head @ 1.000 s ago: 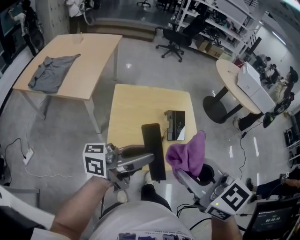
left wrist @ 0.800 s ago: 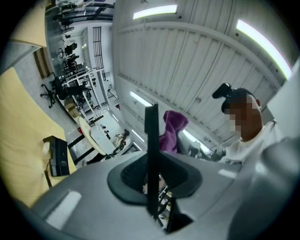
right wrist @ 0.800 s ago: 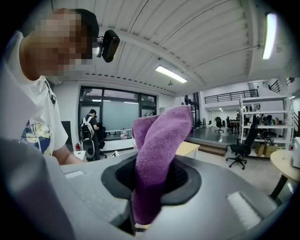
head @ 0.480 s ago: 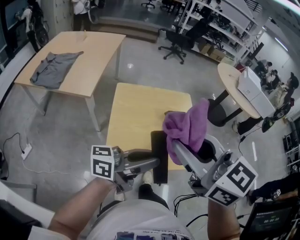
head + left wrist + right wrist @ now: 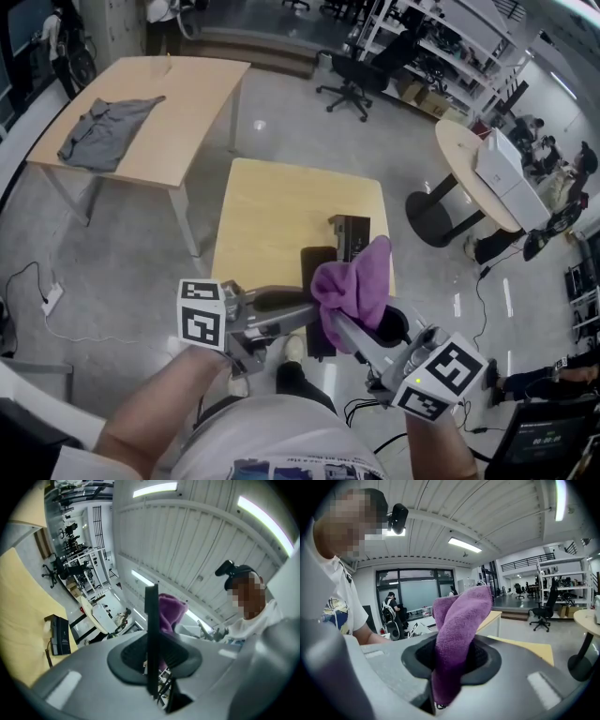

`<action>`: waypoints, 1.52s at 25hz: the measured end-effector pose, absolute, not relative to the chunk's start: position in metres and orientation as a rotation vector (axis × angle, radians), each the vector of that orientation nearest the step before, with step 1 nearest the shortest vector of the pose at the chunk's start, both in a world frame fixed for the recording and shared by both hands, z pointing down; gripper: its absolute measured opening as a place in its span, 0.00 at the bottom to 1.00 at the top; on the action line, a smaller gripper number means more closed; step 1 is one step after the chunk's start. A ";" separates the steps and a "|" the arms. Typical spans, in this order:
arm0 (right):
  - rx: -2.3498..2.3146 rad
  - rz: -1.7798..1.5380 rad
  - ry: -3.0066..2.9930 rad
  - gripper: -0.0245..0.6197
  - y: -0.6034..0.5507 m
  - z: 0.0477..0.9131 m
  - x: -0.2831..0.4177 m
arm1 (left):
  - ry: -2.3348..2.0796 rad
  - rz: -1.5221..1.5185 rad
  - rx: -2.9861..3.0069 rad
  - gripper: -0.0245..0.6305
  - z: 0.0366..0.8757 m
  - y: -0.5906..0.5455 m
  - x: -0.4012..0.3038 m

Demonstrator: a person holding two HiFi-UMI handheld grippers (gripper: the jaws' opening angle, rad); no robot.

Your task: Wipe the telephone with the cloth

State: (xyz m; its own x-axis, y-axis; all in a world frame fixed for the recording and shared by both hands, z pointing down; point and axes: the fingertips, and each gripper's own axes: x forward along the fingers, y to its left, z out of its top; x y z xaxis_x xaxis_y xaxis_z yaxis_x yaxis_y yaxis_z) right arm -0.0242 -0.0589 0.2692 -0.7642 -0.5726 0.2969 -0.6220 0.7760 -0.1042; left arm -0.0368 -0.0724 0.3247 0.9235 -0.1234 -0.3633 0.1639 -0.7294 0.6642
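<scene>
The left gripper view alone shows the left gripper [image 5: 151, 665] clamping the slab [image 5: 151, 616] edge-on. The right gripper [image 5: 452, 665] grips the cloth [image 5: 459, 620], now lower, at centre frame.

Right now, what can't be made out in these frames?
- Whether the cloth touches the black slab: in the head view the cloth covers that spot, and the left gripper view shows the slab edge-on.
- The telephone base: its near end is behind the cloth in the head view, and it is too small in the left gripper view.

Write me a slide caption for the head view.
By a wooden table, the left gripper clamps a thin black slab while the right gripper holds a purple cloth close beside it.
</scene>
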 end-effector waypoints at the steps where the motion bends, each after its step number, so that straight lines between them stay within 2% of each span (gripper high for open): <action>1: 0.934 0.303 -2.713 0.20 -0.056 0.275 -0.022 | 0.027 -0.504 2.337 0.17 0.324 -0.074 -0.038; 12: 0.918 0.424 -2.617 0.20 -0.024 0.322 -0.007 | -0.004 -0.531 2.347 0.17 0.313 -0.089 -0.046; 26: 0.977 0.176 -2.764 0.20 -0.074 0.226 -0.041 | 0.010 -0.443 2.378 0.17 0.323 -0.071 -0.029; 38: 0.887 0.395 -2.758 0.20 -0.057 0.268 -0.053 | -0.031 -0.520 2.330 0.17 0.317 -0.079 -0.050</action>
State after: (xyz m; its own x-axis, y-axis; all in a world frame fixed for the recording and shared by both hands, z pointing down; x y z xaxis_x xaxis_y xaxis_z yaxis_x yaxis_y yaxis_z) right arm -0.0526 -0.0571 0.2677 -0.7947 -0.5362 0.2845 -0.5945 0.7821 -0.1866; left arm -0.0501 -0.0785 0.3169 0.9178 -0.1707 -0.3585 0.1275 -0.7284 0.6732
